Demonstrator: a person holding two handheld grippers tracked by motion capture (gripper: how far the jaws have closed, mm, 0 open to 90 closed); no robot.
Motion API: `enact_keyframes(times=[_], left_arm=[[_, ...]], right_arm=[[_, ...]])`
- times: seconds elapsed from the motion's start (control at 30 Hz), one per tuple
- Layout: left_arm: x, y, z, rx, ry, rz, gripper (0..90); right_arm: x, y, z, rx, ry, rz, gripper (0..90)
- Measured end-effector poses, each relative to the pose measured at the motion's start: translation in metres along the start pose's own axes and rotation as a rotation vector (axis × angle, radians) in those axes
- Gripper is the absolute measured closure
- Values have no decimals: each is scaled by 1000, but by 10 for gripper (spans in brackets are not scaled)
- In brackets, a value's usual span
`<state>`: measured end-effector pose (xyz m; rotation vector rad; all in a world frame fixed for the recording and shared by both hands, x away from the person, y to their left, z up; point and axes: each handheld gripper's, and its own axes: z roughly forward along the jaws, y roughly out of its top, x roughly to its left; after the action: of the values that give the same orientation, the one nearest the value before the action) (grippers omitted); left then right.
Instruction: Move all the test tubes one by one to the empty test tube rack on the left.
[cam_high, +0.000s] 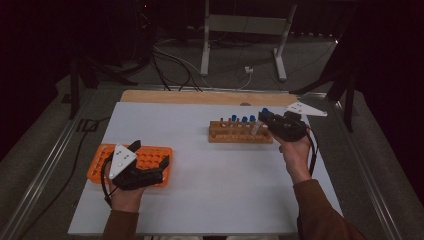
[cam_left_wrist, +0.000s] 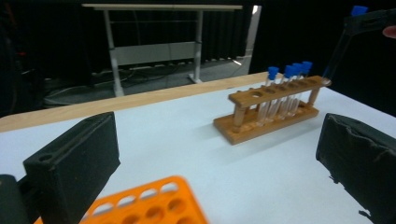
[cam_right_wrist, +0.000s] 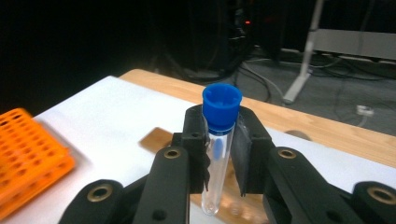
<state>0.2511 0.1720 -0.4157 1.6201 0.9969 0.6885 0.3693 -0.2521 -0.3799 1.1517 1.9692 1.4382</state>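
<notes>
My right gripper (cam_high: 266, 121) is shut on a clear test tube with a blue cap (cam_right_wrist: 219, 140), held upright just above the right end of the wooden tube rack (cam_high: 240, 133). The held tube (cam_left_wrist: 343, 44) hangs clear over that rack's end hole in the left gripper view. More blue-capped tubes (cam_left_wrist: 289, 88) stand in the wooden rack (cam_left_wrist: 271, 114). My left gripper (cam_high: 150, 157) hovers open over the orange rack (cam_high: 150, 155) at the table's left, its jaws wide apart with nothing between them (cam_left_wrist: 217, 154).
The white table top (cam_high: 200, 175) lies between the two racks. A wooden strip (cam_high: 200, 97) runs along its far edge. Behind it a table frame (cam_high: 245, 40) and cables lie on the floor. The orange rack (cam_right_wrist: 28, 154) has many empty holes.
</notes>
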Motion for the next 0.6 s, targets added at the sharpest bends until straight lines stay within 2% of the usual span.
enact_keyframes(times=[0.17, 0.27, 0.3, 0.4, 0.6], left_arm=[[-13, 6, 17, 22, -31, 27, 5], [-21, 9, 27, 44, -53, 56, 5], [-25, 11, 31, 51, -62, 65, 5], [-34, 14, 41, 72, -77, 89, 5], [-50, 19, 57, 80, -113, 114, 12]], right_arm=[[19, -3, 6, 17, 84, -11, 769], [25, -5, 8, 24, 105, -17, 769], [31, -6, 10, 29, 128, -20, 769], [36, -6, 11, 34, 144, -25, 769], [58, -7, 15, 54, 208, -59, 769]])
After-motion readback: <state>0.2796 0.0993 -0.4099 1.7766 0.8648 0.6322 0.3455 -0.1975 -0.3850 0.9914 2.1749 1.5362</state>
